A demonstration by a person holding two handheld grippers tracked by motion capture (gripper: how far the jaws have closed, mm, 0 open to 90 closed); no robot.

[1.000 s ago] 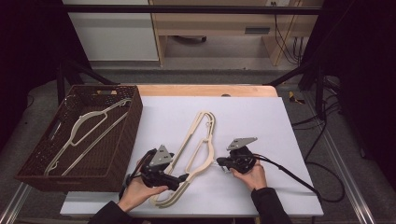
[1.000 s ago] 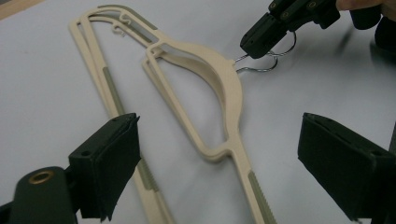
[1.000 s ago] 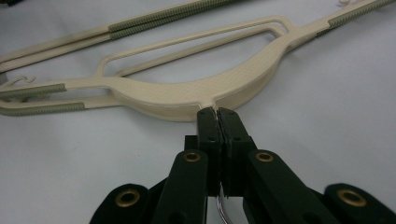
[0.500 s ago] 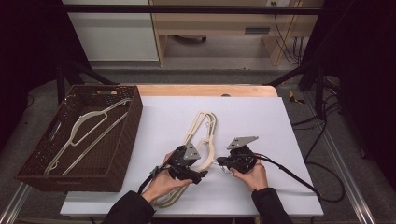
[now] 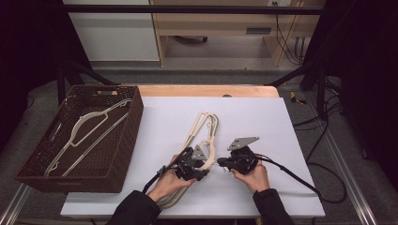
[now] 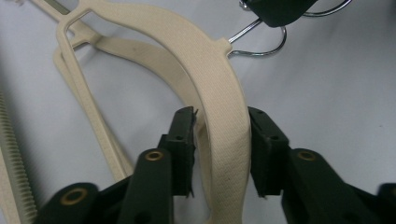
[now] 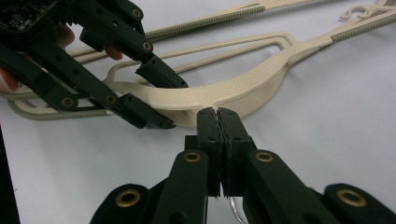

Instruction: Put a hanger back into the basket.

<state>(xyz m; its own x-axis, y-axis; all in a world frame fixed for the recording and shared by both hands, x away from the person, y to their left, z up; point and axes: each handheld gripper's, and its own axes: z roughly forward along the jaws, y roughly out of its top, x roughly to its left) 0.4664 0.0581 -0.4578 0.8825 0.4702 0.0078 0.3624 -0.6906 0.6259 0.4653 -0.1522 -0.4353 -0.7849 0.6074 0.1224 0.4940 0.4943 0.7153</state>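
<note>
White tabletop (image 5: 281, 122) under the lamps, a dark woven basket (image 5: 133, 117) at its left edge with one pale hanger (image 5: 77, 133) already lying inside, and two more cream hangers stacked in the middle of the sheet. All the action is on the top hanger (image 5: 202, 126) of that stack.

Look at the right gripper (image 7: 218, 116): its jaws are pressed tight together on the metal hook (image 6: 261, 49) right where the wire meets the plastic neck, pinning that end. Now the left gripper (image 6: 219, 140) has its jaws on either side of the curved shoulder of the same hanger; they have just been closing in on it. In the left gripper view the right pad sits against the plastic, while a sliver of gap seems to remain at the left pad, so I'd call this grip arriving, not quite seated.

The step in hand, by my reading, is securing the top hanger with both tools so it can come off the lower hanger (image 6: 140, 53) beneath it and head for the basket.

What's next calls for a firm squeeze from the left side first. Then a level lift with both hands together, hook end and shoulder rising evenly, so the arms don't snag the hanger underneath. After that it's a carry to the left, over the basket's near wall, laid alongside the one already there.
</note>
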